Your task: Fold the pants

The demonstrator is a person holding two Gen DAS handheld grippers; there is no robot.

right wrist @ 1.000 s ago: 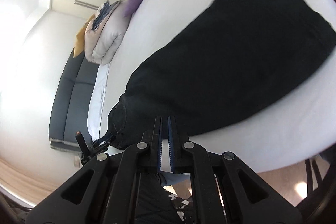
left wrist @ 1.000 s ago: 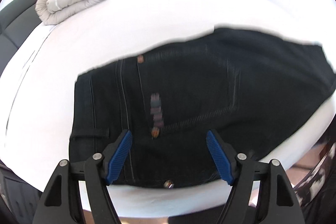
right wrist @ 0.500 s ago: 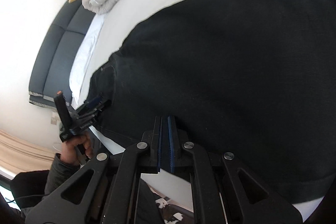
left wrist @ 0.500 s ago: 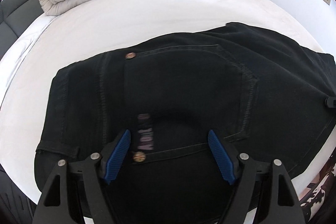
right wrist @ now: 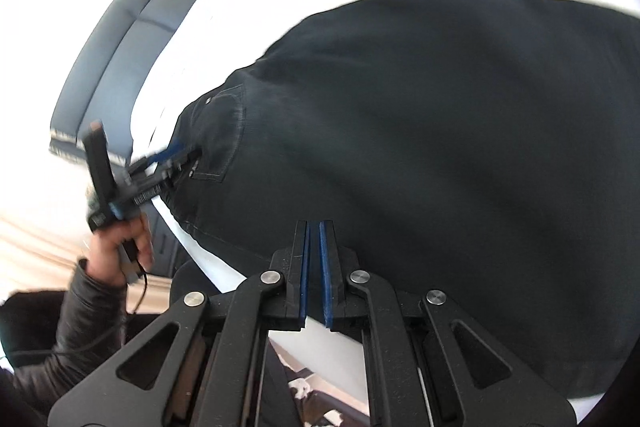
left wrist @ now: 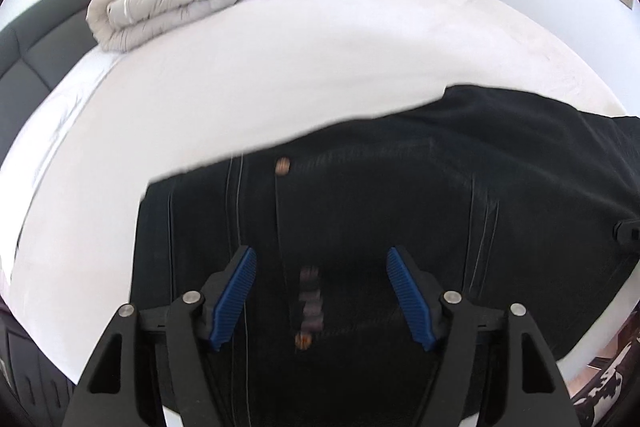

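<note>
Pants [left wrist: 400,211] beneath the spread left hand-held gripper [left wrist: 320,297]

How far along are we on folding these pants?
Early. Done: the pants lie spread on the bed, waist end near the edge, no clear fold visible. In hand: the left tool hangs open over the waistband; the right tool is nearly shut, with no cloth visibly between its fingers. Left: grasping and every fold.
</note>
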